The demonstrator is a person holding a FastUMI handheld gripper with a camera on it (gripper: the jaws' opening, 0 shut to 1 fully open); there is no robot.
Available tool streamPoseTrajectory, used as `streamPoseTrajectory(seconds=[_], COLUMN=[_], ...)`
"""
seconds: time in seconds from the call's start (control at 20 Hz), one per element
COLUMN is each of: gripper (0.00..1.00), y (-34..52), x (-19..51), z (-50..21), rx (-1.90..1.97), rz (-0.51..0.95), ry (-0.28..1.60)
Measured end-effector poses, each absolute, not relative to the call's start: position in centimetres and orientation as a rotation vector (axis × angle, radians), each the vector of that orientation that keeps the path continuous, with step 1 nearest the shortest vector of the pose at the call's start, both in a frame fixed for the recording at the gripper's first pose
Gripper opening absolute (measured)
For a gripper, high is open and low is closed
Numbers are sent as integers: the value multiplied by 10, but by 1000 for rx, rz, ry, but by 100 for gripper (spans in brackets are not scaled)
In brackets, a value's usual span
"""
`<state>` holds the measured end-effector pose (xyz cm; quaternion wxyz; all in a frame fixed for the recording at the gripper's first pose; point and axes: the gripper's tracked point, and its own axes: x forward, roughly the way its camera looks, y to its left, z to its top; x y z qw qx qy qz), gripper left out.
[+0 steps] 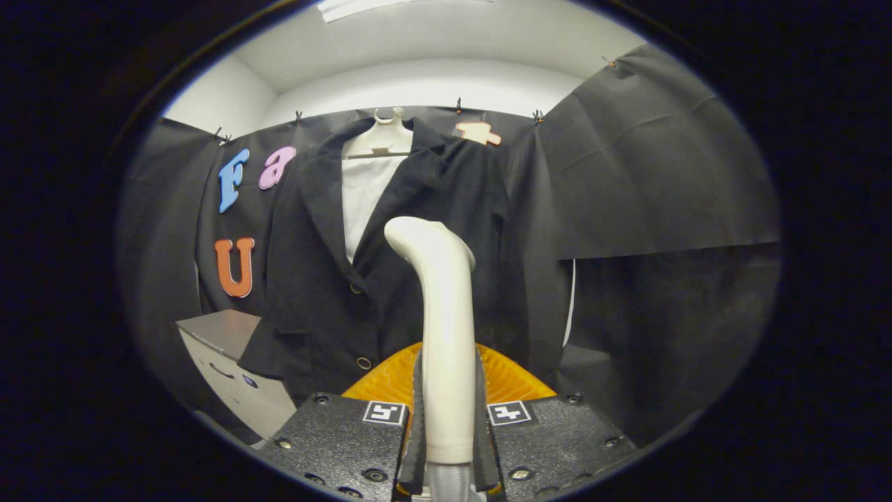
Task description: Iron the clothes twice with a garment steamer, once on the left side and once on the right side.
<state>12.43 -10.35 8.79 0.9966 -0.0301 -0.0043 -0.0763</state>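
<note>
- Already my jaws (446,425) are clamped narrow on the steamer (439,328), both fingers pressing the sides of its pale handle low down, near the base.
- From between my jaws the steamer rises upright, and its head bends forward toward the jacket (390,279).
- Its handle looks hard, smooth and glossy, so I judge it could slip or twist in my hold; I'd keep the grip low and square across the sides, as it is.
- With the head well above the grip, I expect it to feel top-heavy and to tip if I swing fast.
- A hose seems to leave the handle's base below my fingers; it may drag on the moves.
- Beyond the steamer, the jacket hangs on a hanger (380,139) over a white shirt (362,195). It is soft, loose cloth and will likely give way when pressed, so light, slow strokes suit it.
- An orange thing (390,380) lies just ahead of my fingers, behind the handle; I cannot tell what it is.
- A grey cabinet (230,362) stands off to the left, beside the jacket's hem.
</note>
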Motion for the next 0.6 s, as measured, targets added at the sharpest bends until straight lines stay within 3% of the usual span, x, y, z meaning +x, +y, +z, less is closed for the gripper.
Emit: streamPoseTrajectory(seconds=[0.6], gripper=[30], y=[-109], x=[101], z=[-17], rx=[-111], rz=[-206], ry=[141])
